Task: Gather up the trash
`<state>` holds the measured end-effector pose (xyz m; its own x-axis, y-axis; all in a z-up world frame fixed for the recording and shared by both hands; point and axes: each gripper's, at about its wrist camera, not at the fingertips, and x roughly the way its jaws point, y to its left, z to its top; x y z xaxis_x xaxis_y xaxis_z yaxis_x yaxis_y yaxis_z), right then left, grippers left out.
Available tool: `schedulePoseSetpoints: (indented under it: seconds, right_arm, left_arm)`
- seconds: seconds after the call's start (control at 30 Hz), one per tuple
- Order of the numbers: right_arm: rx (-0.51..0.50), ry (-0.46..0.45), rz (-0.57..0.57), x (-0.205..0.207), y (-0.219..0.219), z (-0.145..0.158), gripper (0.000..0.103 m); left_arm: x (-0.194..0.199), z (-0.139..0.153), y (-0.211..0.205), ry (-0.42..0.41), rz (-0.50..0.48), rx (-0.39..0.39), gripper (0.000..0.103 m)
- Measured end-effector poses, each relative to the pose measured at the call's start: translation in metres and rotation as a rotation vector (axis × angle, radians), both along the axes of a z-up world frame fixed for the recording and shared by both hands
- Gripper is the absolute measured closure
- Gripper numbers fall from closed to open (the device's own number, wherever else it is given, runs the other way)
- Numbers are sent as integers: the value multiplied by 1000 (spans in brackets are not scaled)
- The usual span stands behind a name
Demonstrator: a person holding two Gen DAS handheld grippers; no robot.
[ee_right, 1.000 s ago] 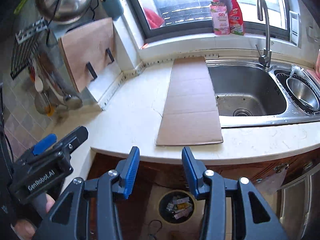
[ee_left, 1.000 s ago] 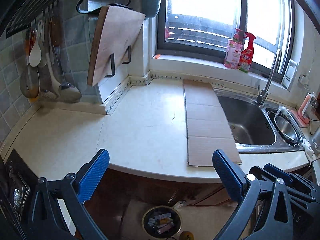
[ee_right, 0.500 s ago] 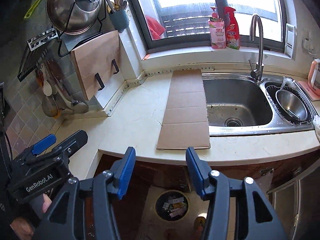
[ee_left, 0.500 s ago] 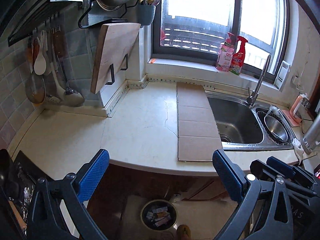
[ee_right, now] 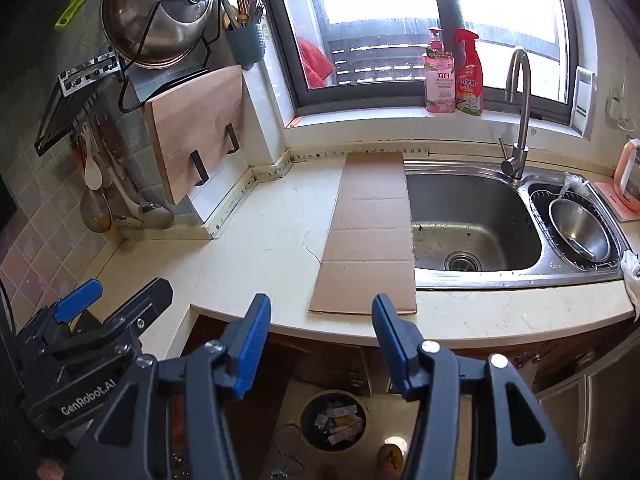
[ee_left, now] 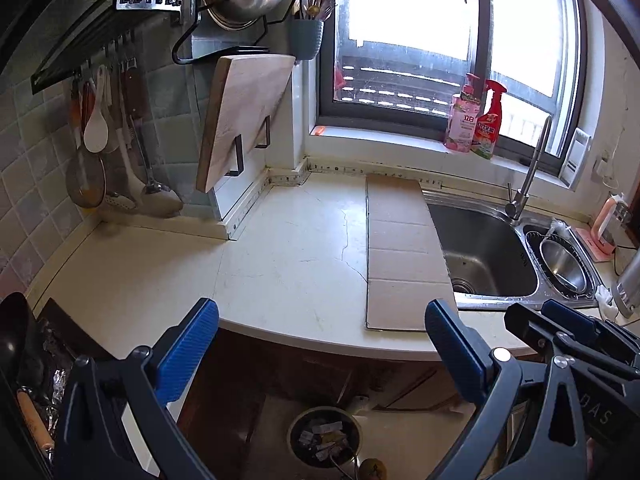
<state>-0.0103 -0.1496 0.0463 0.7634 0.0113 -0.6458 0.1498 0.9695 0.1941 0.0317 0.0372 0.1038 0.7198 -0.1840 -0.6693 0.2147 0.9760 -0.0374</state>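
A round trash bin (ee_left: 324, 442) with several wrappers in it stands on the floor below the counter; it also shows in the right wrist view (ee_right: 334, 420). A flat strip of brown cardboard (ee_left: 402, 252) lies on the white counter beside the sink, also in the right wrist view (ee_right: 370, 236). My left gripper (ee_left: 320, 344) is open wide and empty, held off the counter's front edge above the bin. My right gripper (ee_right: 320, 340) is open and empty, just right of the left one, which shows in its view (ee_right: 80, 344).
A steel sink (ee_right: 472, 216) with a tap (ee_right: 518, 112) and a bowl (ee_right: 580, 232) is at the right. Two bottles (ee_right: 452, 76) stand on the windowsill. A cutting board (ee_left: 244, 116), hanging utensils (ee_left: 104, 144) and a pot lid (ee_right: 156, 16) line the left wall.
Both grippers have drawn back and up from the counter, so the counter and the bin look farther. The jaws of both stay open and empty.
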Motion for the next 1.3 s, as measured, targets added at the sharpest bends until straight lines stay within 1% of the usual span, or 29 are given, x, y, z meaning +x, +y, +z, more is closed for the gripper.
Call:
schedulePoseSetpoints:
  seconds: [0.13, 0.6, 1.3]
  right_arm:
    - [-6, -11, -10, 5, -1, 1, 50]
    - [-14, 3, -4, 29, -4, 1, 50]
    - [-16, 12, 21, 41, 1, -3, 50]
  left_arm:
    - [9, -3, -2, 13, -3, 5, 1]
    - [36, -11, -7, 49, 6, 0, 1]
    - [46, -19, -3, 81, 31, 9, 1]
